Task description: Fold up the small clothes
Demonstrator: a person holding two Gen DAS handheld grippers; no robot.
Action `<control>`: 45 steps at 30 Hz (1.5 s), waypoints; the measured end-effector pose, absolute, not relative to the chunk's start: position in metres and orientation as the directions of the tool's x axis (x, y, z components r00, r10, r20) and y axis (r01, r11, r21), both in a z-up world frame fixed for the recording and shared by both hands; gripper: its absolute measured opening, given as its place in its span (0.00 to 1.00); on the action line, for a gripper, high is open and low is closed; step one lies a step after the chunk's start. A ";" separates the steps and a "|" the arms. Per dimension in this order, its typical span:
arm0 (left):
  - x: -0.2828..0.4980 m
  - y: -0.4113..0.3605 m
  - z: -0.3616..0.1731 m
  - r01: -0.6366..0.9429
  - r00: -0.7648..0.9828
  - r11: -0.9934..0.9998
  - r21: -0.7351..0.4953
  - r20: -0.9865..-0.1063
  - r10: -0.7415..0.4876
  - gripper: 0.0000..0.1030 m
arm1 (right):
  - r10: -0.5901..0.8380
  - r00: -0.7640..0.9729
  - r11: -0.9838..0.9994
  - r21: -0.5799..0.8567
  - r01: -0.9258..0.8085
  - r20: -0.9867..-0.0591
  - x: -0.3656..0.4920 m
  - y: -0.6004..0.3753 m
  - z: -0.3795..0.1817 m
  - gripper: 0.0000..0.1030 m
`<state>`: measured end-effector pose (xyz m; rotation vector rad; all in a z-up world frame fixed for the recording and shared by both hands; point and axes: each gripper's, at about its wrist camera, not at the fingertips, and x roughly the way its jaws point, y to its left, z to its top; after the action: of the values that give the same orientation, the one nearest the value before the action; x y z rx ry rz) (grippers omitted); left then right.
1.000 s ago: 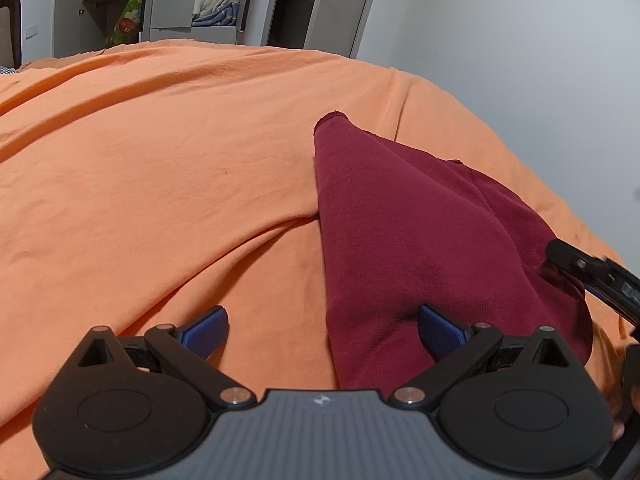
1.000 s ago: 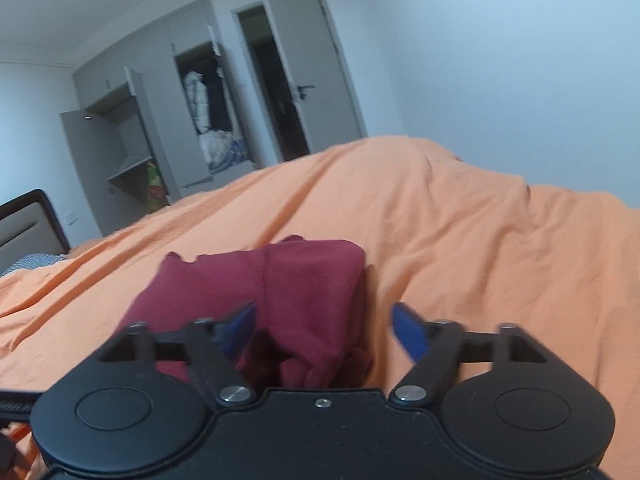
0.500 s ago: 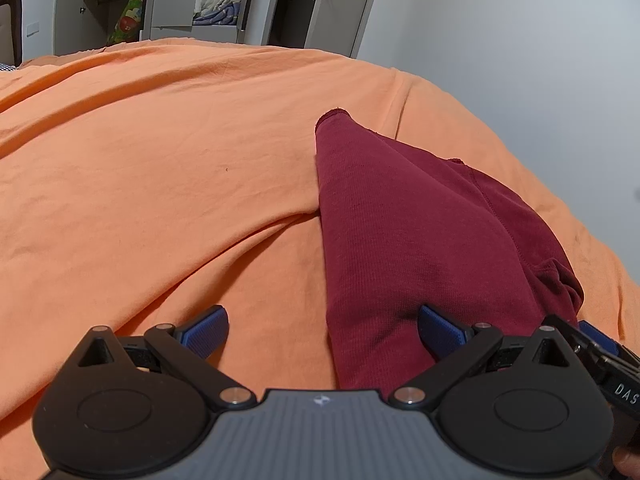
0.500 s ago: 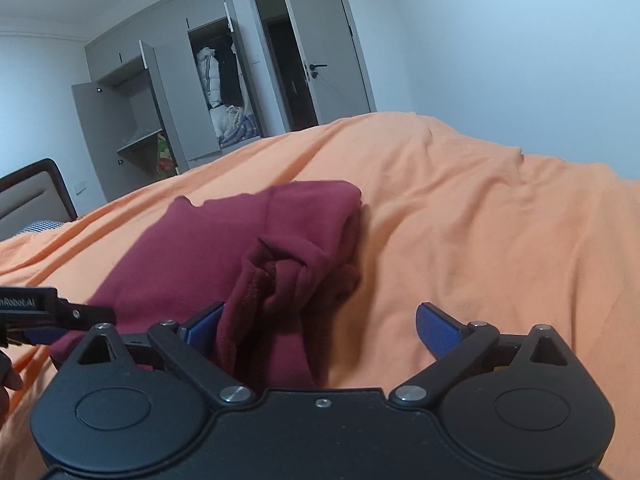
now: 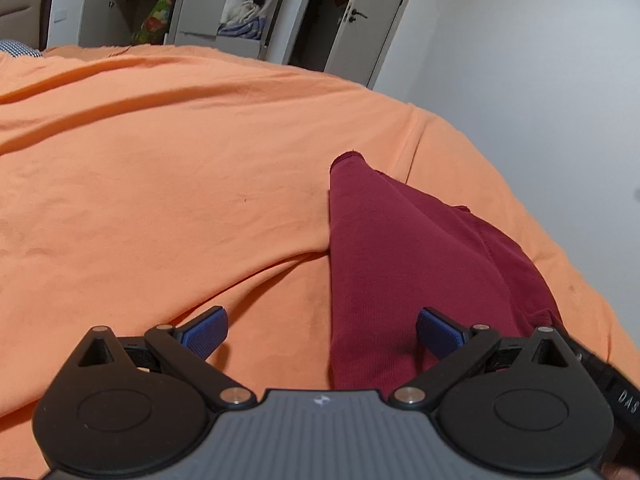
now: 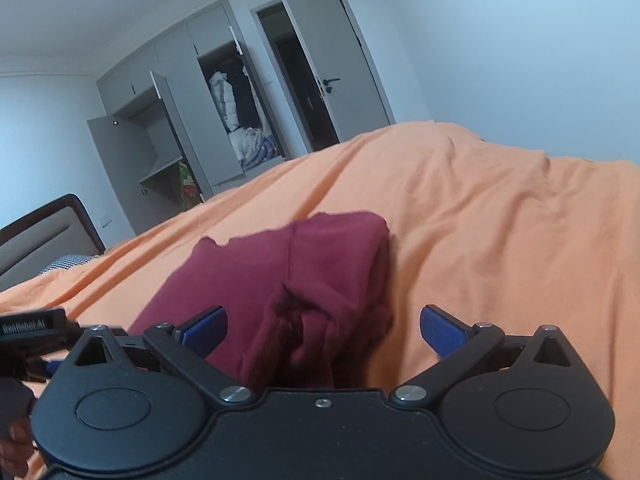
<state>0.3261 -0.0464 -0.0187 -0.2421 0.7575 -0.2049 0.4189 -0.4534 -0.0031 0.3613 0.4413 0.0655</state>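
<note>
The dark red garment (image 5: 420,248) lies on the orange bedspread (image 5: 160,184), toward the right side of the bed as the left wrist view shows it, already doubled into a long narrow strip with one straight folded edge running away from the camera. The left gripper (image 5: 322,330) sits low at the near end of that strip, jaws spread wide and holding nothing; one blue pad (image 5: 206,330) is over bare bedspread, the other over the cloth, so the folded edge runs between them, likely to line up a pinch on that edge. The right gripper (image 6: 322,330) is also released, jaws wide apart and empty, straddling the bunched, rumpled near end of the garment (image 6: 304,280), where the fabric puckers into dark creases. That end looks untidy compared with the flat far corner, which is probably why the right tool is placed there. Judgement: the fold is partway done; the loose end wants gathering or smoothing before another fold across the length. An open wardrobe (image 6: 224,120) stands beyond the bed.
</note>
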 end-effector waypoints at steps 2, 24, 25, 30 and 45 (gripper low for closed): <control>0.331 -0.049 -0.019 0.100 0.708 0.950 -0.295 -0.650 -0.276 1.00 | 0.145 0.904 0.932 0.361 0.011 -0.402 0.430 -0.455 -0.001 0.99; 0.348 -0.054 -0.036 0.117 0.675 0.941 -0.318 -0.669 -0.311 1.00 | 0.156 0.880 0.916 0.399 0.041 -0.449 0.454 -0.460 -0.028 0.99; 0.348 -0.055 -0.036 0.117 0.675 0.940 -0.319 -0.669 -0.311 1.00 | 0.156 0.880 0.916 0.399 0.041 -0.449 0.454 -0.460 -0.028 0.99; 0.348 -0.053 -0.036 0.120 0.670 0.936 -0.330 -0.669 -0.322 0.99 | 0.146 0.882 0.919 0.392 0.047 -0.447 0.453 -0.459 -0.027 0.92; 0.356 -0.069 -0.025 0.222 0.602 0.896 -0.385 -0.669 -0.437 0.54 | 0.142 0.875 0.914 0.401 0.063 -0.462 0.447 -0.450 -0.011 0.61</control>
<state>0.3565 -0.0692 -0.0249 -0.2751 0.8441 -0.3871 0.4469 -0.4496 -0.0112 0.4209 0.5070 0.0425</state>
